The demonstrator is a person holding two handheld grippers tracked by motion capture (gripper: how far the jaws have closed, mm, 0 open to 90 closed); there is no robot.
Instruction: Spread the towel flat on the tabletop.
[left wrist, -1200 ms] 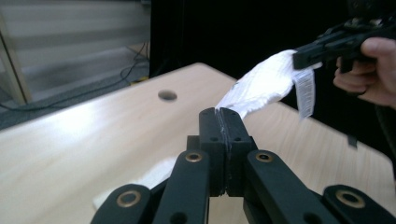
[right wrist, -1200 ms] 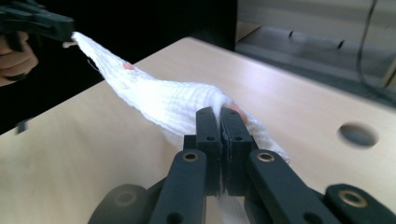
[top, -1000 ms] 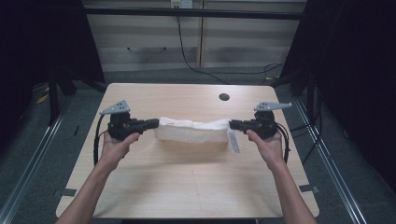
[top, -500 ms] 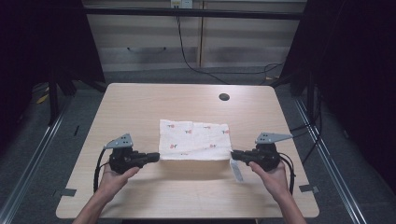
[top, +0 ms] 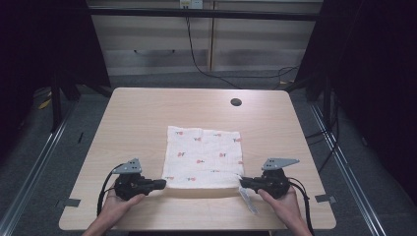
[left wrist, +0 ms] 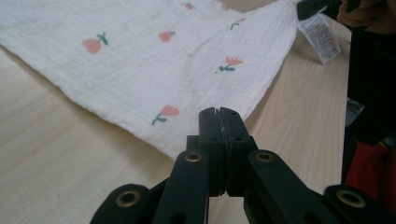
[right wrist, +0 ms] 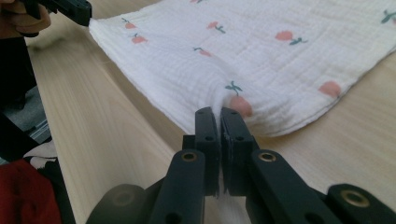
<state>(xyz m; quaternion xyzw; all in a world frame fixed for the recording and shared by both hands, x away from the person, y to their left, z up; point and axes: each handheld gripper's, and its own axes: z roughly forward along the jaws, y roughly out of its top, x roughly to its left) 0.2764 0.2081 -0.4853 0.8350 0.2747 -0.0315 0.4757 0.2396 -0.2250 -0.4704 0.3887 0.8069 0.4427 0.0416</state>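
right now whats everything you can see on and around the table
cloth: one, white with small red flowers, spread flat on the middle of the table, its two near corners pinched
care label: one, white, hanging off the cloth's near right corner
table: one, light wood, centre of the high view
cable hole: one, dark, far right part of the tabletop
floor cables: a few, black, on the floor beyond the table
left gripper: one, black, shut on the cloth's near left corner
right gripper: one, black, shut on the cloth's near right corner
hands: two, at the table's near edge
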